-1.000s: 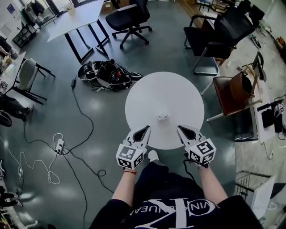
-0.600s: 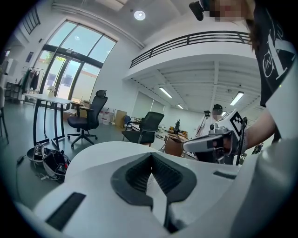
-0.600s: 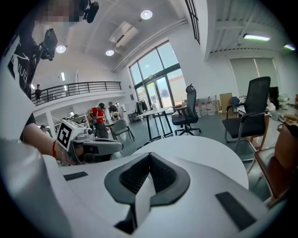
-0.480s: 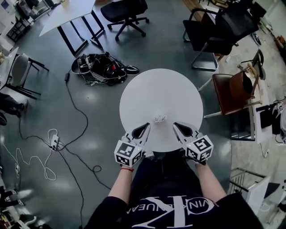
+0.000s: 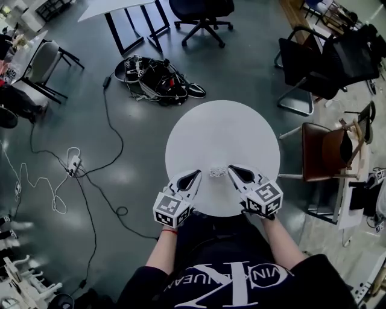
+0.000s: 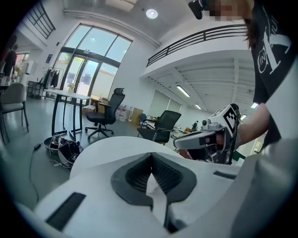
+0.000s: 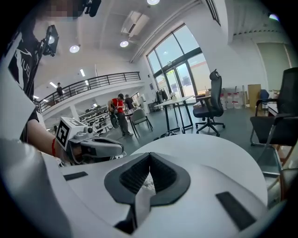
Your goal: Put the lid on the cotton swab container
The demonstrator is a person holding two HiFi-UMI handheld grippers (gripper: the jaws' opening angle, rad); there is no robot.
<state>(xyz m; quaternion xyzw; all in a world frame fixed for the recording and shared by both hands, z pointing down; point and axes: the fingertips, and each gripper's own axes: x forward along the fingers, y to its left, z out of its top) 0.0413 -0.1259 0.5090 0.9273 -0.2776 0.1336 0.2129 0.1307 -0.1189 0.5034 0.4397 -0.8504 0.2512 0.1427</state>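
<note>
A small clear cotton swab container (image 5: 217, 172) with white swabs sits near the front edge of the round white table (image 5: 223, 130). I cannot make out its lid. In the head view my left gripper (image 5: 196, 174) points at it from the left, a short gap away, jaws shut and empty. My right gripper (image 5: 231, 169) is shut too, its tip close beside the container's right side. In the right gripper view the white swabs (image 7: 148, 182) show just past the closed jaws, with the left gripper (image 7: 100, 148) opposite. The left gripper view shows the right gripper (image 6: 200, 140) across the table.
A pile of dark bags and cables (image 5: 158, 78) lies on the floor beyond the table's left. A brown chair (image 5: 329, 154) stands at the table's right, and black office chairs (image 5: 202, 12) stand farther back. Cables and a power strip (image 5: 72, 164) trail across the floor at left.
Both grippers have moved forward over the table edge and closed in on the container; the right tip now lies next to it. The head view has shifted.
</note>
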